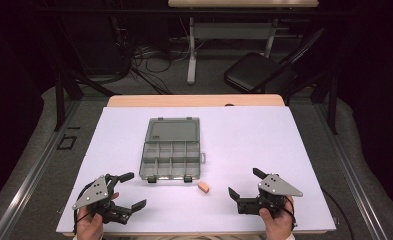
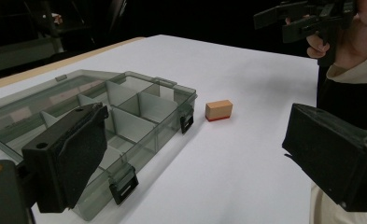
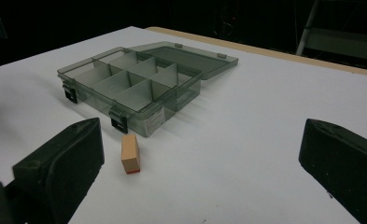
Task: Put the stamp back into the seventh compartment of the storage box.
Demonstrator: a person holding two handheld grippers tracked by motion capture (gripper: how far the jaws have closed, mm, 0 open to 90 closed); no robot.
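Orange block (image 1: 204,187) is being left untouched near organiser box (image 1: 172,149); L gripper (image 1: 130,190) & R gripper (image 1: 244,181) are being held wide open, empty.

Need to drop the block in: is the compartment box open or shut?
Open: the compartment box has its lid folded flat behind it, dividers exposed.

You've got a small tan wooden block (image 1: 204,187) with a red end lying on its side on the white table, just off the front right corner of the smoky-clear compartment box (image 1: 170,160), whose lid lies flat open behind.
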